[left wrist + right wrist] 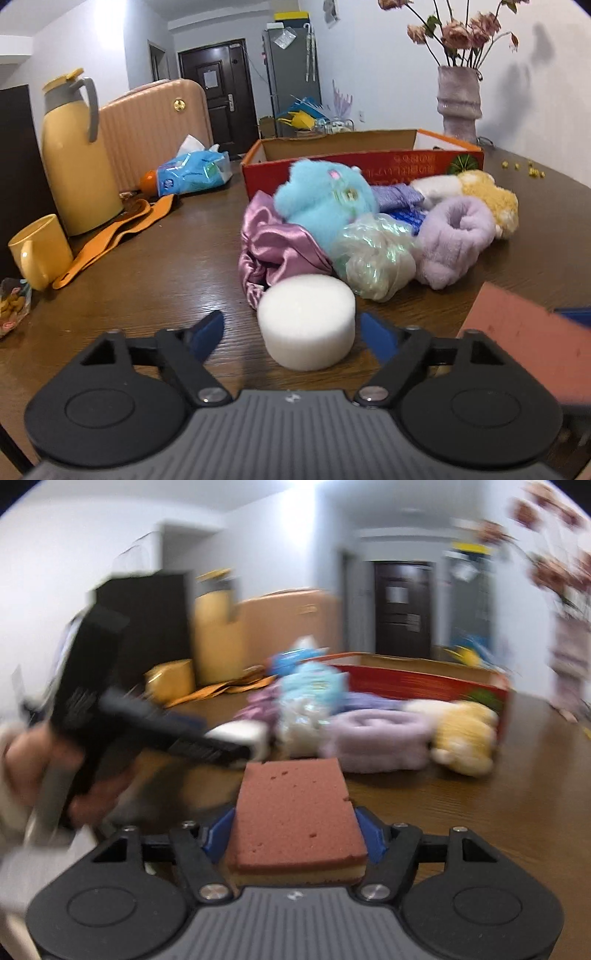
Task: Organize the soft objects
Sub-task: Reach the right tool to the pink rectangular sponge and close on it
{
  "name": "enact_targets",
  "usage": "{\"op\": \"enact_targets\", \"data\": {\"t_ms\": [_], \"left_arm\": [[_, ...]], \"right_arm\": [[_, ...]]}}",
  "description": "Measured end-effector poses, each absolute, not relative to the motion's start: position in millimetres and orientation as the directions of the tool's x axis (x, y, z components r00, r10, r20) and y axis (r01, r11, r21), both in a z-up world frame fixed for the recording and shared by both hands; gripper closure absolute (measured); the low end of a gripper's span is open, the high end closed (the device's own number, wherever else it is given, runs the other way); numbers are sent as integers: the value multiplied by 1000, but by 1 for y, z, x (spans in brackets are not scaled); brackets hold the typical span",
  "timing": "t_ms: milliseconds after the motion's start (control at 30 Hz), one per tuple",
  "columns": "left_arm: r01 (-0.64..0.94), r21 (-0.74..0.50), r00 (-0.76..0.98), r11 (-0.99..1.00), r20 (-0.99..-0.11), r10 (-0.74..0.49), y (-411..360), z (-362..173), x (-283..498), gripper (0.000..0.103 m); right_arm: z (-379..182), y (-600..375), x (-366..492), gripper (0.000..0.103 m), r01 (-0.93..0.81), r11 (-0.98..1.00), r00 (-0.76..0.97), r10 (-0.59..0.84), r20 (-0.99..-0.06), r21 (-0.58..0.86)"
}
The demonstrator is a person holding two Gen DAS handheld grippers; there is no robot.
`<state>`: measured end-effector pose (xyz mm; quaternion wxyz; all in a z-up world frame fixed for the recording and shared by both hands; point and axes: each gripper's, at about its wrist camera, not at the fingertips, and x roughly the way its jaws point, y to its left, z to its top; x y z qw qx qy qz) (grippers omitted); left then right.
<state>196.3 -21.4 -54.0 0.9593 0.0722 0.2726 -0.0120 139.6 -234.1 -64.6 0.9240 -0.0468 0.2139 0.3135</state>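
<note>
Lying flat between the right gripper's (295, 829) blue pads, which clamp its sides, the reddish-brown sponge (295, 805) on a yellow layer juts over the wooden table (461, 805), while the left gripper (291, 332) straddles a white foam cylinder (307, 319), its right pad touching, its left pad clear.

Motion blur smears the plush pile (369, 720) and vase (569, 664).
</note>
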Motion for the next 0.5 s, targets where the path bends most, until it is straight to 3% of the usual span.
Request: {"op": "enact_targets", "data": {"t_ms": [100,167,333,467,500], "left_arm": [[65,123,850,990,-527,10,-22,-50,185,15],[68,91,853,994,-522,-10,-23,-47,175,15],[223,-10,874,975,-440,-205,-41,-31,154,15],[278,-135,804,951,-509,-307,-54,-30,167,15],[279,-166,782,946,-532,-324,-57,-32,172,16]], "right_arm": [[-62,-231,133,9,-537,843,776,474,-417,-40],[-60,-243,132,6,-461,886,821,405,-402,-49],[-57,-281,142,8,-270,961,874,272,-403,63],[-48,-305,144,12,-304,912,867,385,-316,275],[-48,-309,151,21,-292,903,866,389,-314,314]]}}
